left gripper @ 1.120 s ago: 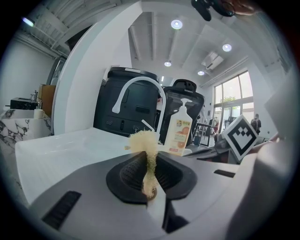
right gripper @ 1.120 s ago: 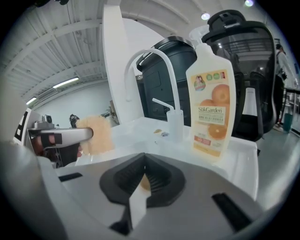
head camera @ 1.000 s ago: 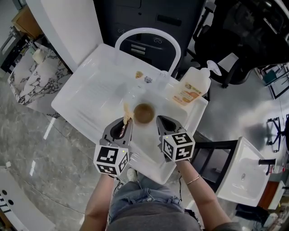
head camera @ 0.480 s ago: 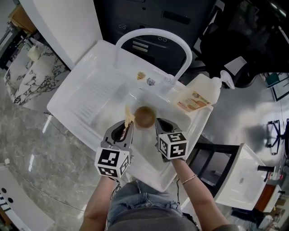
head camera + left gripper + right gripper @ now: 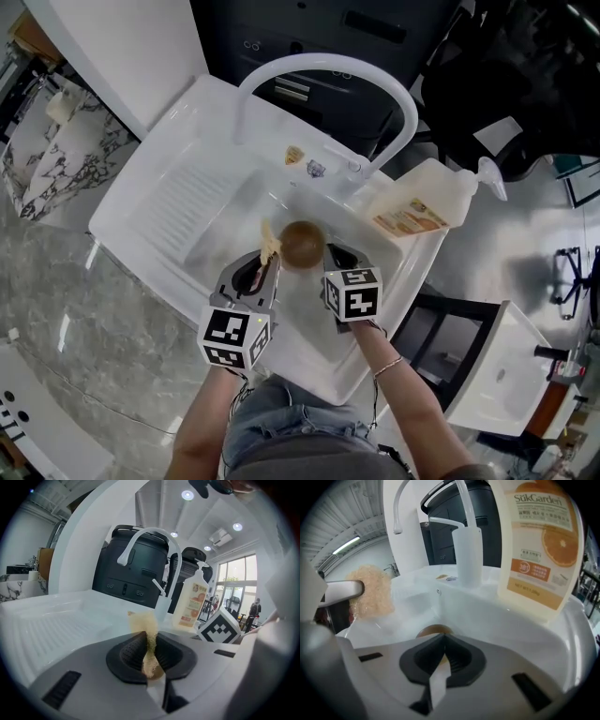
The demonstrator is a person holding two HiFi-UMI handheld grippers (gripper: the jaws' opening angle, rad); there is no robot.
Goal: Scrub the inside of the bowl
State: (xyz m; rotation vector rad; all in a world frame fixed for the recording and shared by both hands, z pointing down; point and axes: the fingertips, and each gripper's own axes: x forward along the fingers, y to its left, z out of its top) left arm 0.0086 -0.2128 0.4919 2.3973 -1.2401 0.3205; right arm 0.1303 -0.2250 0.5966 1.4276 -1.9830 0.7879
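Left hand-held gripper (image 5: 265,263), sponge (image 5: 269,246) beside bowl (image 5: 303,244)

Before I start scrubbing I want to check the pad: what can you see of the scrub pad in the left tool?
The scrub pad is tan, coarse and grainy, a thin sheet. The left tool is shut on its lower part; its flared top sticks out past the jaws. In the head view it lies beside the left rim of the brown bowl; whether they touch cannot be told.
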